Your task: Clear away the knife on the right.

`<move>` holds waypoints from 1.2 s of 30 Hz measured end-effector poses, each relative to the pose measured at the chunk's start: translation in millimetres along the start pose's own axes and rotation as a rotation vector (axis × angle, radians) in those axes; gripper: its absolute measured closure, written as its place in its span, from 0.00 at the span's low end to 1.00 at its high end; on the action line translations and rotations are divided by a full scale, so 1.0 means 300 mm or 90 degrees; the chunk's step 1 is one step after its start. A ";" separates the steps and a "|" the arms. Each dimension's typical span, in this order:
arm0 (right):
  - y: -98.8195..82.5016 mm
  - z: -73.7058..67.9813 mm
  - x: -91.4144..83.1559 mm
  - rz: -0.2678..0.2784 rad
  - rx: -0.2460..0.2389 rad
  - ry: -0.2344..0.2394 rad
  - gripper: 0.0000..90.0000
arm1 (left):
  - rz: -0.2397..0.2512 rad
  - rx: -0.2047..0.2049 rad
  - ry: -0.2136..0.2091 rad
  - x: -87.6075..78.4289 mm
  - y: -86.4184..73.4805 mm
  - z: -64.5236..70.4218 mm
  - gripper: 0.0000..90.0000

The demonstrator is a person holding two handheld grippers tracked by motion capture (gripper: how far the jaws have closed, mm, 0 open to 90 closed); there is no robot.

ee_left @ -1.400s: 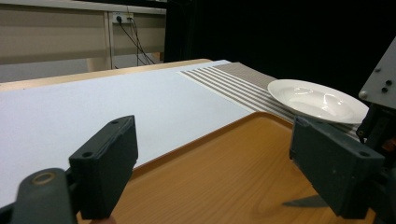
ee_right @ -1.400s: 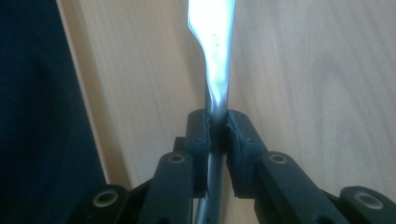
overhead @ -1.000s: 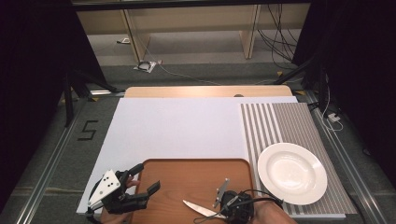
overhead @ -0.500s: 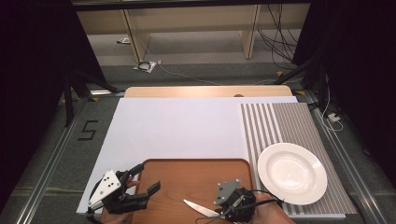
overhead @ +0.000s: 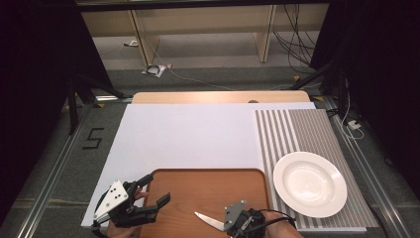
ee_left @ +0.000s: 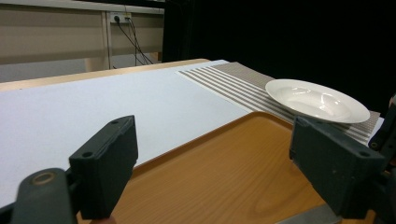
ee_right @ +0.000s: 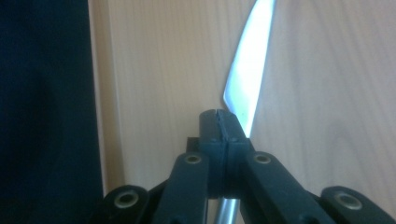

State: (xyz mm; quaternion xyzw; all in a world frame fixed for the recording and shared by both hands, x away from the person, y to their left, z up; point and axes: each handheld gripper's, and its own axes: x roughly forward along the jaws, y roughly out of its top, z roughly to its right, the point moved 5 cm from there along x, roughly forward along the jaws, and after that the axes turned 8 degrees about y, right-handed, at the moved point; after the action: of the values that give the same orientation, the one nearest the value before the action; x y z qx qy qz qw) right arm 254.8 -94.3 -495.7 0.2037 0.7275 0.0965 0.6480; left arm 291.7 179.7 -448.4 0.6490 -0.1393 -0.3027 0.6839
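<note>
A knife (overhead: 207, 219) lies low over the brown wooden tray (overhead: 208, 181) near its front edge, blade pointing left. My right gripper (overhead: 224, 226) has just been closing and is now shut on the knife. In the right gripper view the jaws (ee_right: 219, 116) meet with the bright blade (ee_right: 247, 79) sticking out past them and the metal handle below. My left gripper (overhead: 154, 191) hovers at the tray's left front corner. It is open, with nothing between its fingers (ee_left: 109, 163), and looks across the tray (ee_left: 224, 172).
A white plate (overhead: 310, 184) sits on a grey striped mat (overhead: 292, 129) to the right of the tray; the plate (ee_left: 317, 99) is also in the left gripper view. A white sheet (overhead: 198, 134) covers the table behind the tray.
The right gripper has shifted slightly at the knife's handle end and the blade has edged a little to the left. The left gripper has stayed put.
</note>
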 end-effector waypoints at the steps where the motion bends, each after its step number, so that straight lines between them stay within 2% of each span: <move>1: -0.003 0.001 0.006 -0.003 0.004 0.004 1.00 | 0.000 0.000 0.000 0.000 0.000 0.000 0.17; 5: -0.008 0.001 0.019 -0.012 -0.002 0.006 1.00 | -0.001 0.000 0.001 0.000 0.000 -0.001 0.17; 9: -0.016 0.002 0.031 -0.039 -0.004 -0.012 1.00 | -0.001 0.000 0.001 0.000 -0.001 -0.001 0.17; 15: -0.023 0.015 0.029 -0.051 -0.015 -0.027 1.00 | -0.001 0.000 0.000 0.001 -0.001 -0.001 0.17; 19: -0.034 0.031 0.019 -0.050 0.006 -0.041 1.00 | -0.001 -0.001 0.000 0.001 -0.001 -0.001 0.17; 26: -0.060 0.060 0.002 -0.060 0.012 -0.072 1.00 | -0.001 -0.002 0.000 0.001 -0.001 -0.002 0.17; 36: -0.101 0.075 -0.020 -0.067 0.037 -0.094 1.00 | -0.001 0.000 0.000 0.000 0.000 -0.002 0.17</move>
State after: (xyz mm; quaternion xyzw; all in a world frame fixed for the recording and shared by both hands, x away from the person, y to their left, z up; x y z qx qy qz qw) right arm 272.1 -126.9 -505.6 0.1907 0.6897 0.0256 0.6980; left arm 291.9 180.3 -448.5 0.6490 -0.1389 -0.3031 0.6838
